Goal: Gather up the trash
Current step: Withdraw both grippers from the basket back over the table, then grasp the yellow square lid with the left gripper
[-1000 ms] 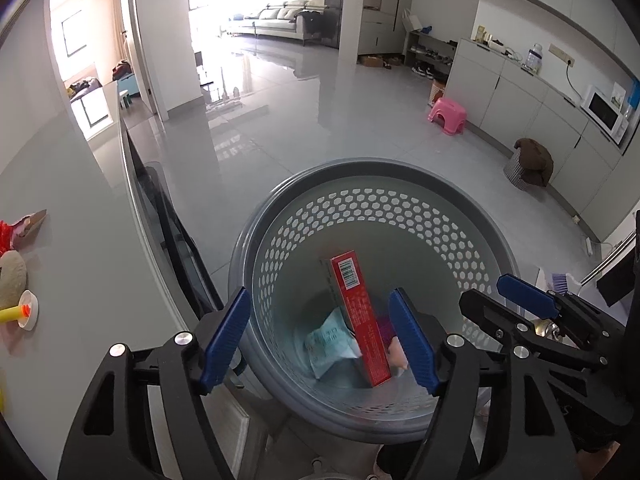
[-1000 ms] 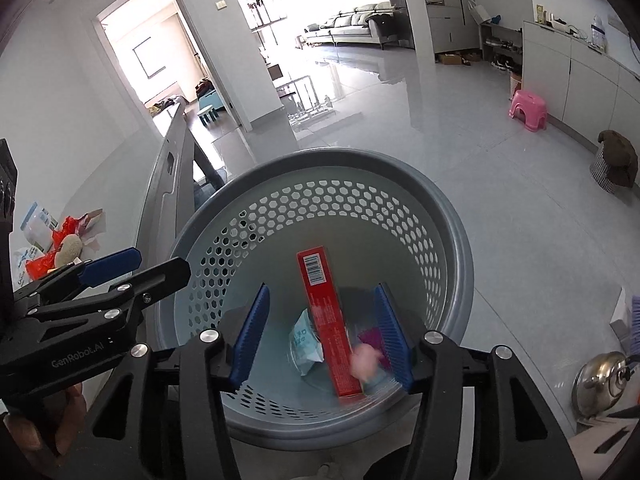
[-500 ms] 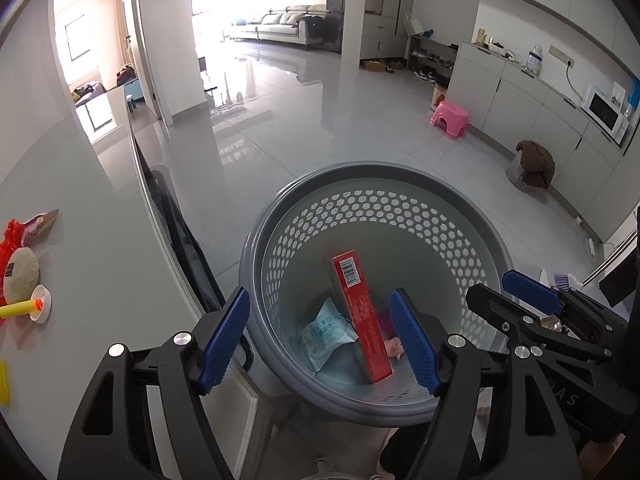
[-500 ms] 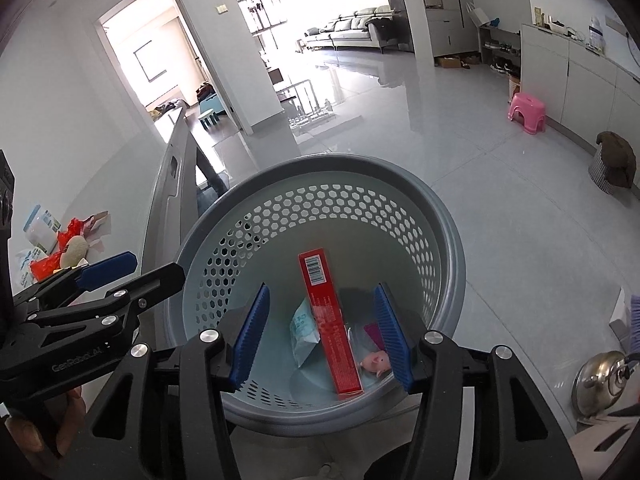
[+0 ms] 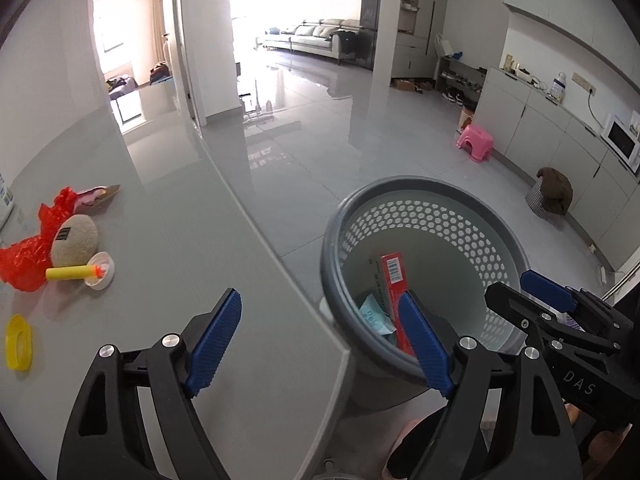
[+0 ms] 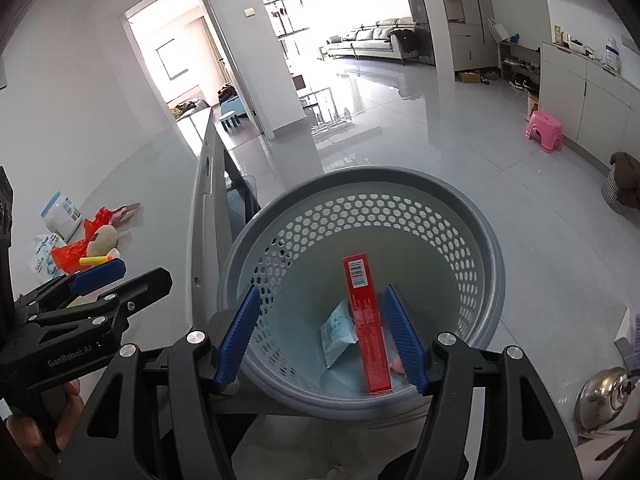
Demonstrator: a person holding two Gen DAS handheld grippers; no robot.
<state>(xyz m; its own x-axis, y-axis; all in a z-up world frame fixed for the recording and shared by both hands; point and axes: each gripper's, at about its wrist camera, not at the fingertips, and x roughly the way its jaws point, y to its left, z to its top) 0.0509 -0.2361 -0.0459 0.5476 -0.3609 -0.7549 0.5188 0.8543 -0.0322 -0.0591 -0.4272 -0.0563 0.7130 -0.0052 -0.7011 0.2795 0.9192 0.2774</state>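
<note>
Swung tableward, leaving basket (image 6: 486,272) holding red box (image 6: 366,320).

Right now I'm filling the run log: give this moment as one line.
left gripper: jaws open, just widened, empty | right gripper: same | red carton in grey perforated bin | table trash left

i see the basket (image 6: 486,240) on the floor just right of the table (image 5: 192,264) edge. in it a long box (image 6: 366,320) leans beside a packet (image 6: 338,330). a wrapper (image 5: 28,256), dart (image 5: 70,273) and cap (image 5: 18,342) lie on the table's left part.
</note>
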